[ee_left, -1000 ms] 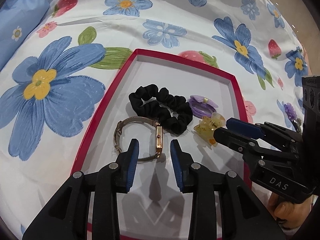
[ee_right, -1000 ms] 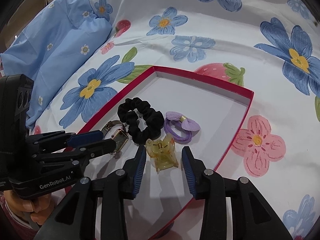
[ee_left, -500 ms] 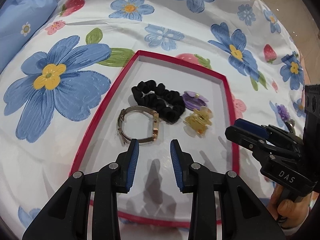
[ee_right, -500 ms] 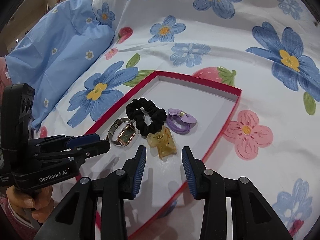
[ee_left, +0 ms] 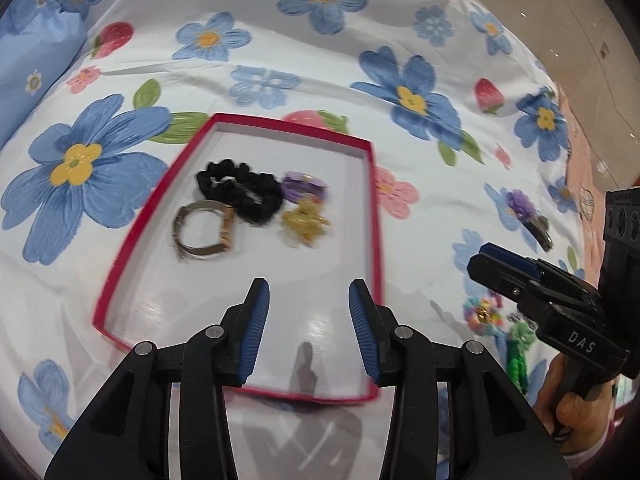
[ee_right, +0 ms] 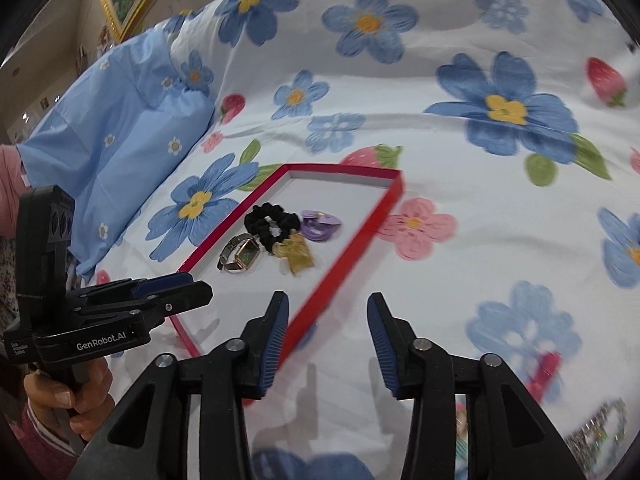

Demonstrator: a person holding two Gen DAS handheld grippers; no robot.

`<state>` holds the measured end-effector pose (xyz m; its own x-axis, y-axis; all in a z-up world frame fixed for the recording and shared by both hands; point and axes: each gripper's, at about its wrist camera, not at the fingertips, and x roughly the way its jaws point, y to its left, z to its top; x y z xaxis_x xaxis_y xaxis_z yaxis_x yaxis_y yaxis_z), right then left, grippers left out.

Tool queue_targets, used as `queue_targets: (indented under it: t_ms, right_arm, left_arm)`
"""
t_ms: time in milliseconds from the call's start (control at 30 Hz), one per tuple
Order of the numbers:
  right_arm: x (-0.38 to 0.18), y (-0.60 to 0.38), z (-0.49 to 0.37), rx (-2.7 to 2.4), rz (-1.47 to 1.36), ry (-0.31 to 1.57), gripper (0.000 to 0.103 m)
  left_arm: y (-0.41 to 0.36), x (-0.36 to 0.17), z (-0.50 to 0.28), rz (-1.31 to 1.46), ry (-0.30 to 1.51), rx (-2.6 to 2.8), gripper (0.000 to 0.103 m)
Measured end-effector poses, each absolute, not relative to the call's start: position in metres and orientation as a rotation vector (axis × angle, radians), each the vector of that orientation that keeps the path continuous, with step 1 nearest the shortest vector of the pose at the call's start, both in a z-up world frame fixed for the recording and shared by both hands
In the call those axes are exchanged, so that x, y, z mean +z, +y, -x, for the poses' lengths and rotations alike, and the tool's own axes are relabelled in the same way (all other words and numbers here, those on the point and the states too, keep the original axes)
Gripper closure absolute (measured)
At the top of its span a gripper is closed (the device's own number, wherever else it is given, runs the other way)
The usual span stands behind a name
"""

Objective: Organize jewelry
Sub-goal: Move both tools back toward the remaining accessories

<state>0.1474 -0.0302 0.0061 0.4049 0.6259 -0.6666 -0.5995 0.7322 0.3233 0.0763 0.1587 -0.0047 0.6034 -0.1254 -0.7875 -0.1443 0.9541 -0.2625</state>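
I am between picks: both my jaws are empty and opening, the left gripper [ee_left: 308, 304] over the near part of the red-rimmed tray [ee_left: 374, 216], the right gripper [ee_right: 327, 318] over the bedspread [ee_right: 480, 184] just outside the tray's near rim. The tray lies on the bed and already carries four pieces bunched towards its far half: the watch [ee_left: 204, 230], the black scrunchie [ee_left: 240, 192], the purple hair tie [ee_left: 302, 186] and the yellow claw clip [ee_left: 304, 222], the scrunchie touching its neighbours. So I judge part of the sorting is done, and the step in hand is to go for what still lies loose on the bed.

The next move calls for turning away from the tray towards the loose pieces, jaws wide enough to straddle one, then coming down on the soft cover without catching the cloth.

My left view shows those loose pieces to the right of the tray: a purple-flowered clip [ee_left: 526, 210], a multicoloured piece [ee_left: 482, 314] and a green braided piece [ee_left: 518, 346], partly behind my right gripper. My right view misses these but shows a glittery piece [ee_right: 596, 434] at its lower right, too blurred to name, plus the blue pillow [ee_right: 120, 152] and a gilt frame [ee_right: 108, 0] beyond the bed.
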Motion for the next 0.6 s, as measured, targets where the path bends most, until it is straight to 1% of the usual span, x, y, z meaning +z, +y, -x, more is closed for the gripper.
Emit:
queue_targets:
  t_ms: [167,600]
  right_arm:
    - [0.011,-0.066,-0.137,0.728,-0.067,0.837,0.058]
    - [0.011,-0.168,-0.112,0.558,-0.149,0.808,0.052]
  left_arm:
    - [0.137,0.001,-0.072,0.299,0.924,-0.025,0.063]
    - [0.080,0.003,-0.065,0.241,0.934,-0.126,0.063]
